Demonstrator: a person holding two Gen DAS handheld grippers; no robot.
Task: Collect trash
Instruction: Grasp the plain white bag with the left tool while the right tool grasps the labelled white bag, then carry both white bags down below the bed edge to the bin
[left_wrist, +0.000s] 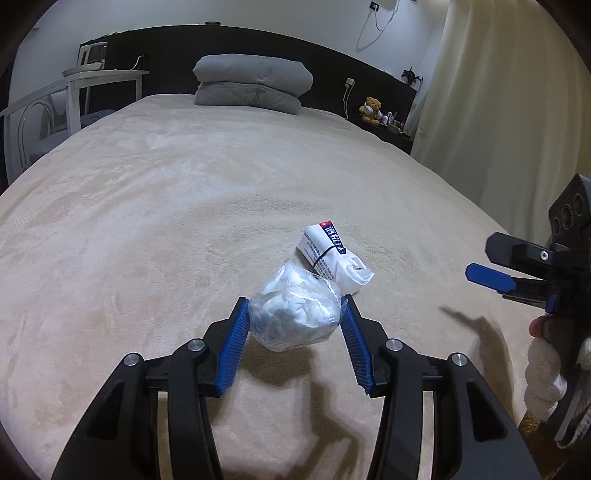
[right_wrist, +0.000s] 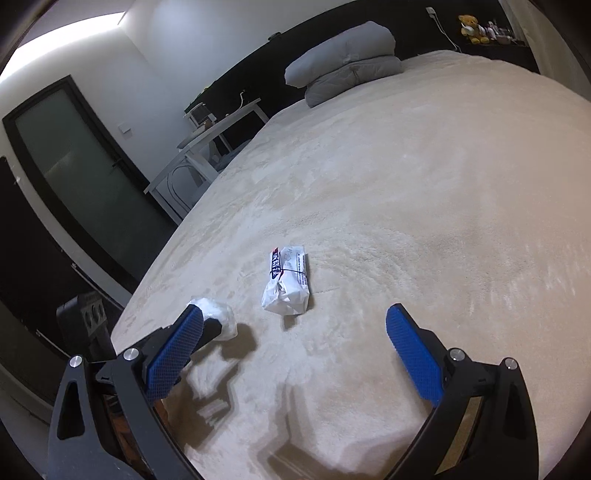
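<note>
Clearly the left hand-held gripper (left_wrist: 293, 314) is clenched on the crumpled plastic wad (left_wrist: 293, 312), held just above the bed (left_wrist: 147, 221) near its foot edge. The right hand-held gripper (right_wrist: 295, 343) hangs released, fingers wide, facing the tied white packet (right_wrist: 287, 286) lying further in. Centre both pads on the packet's middle, press lightly into the blanket, then close firmly

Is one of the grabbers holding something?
The left gripper pinches the crumpled clear plastic bag by its two sides, near its far end. The right gripper is open and holds nothing.
</note>
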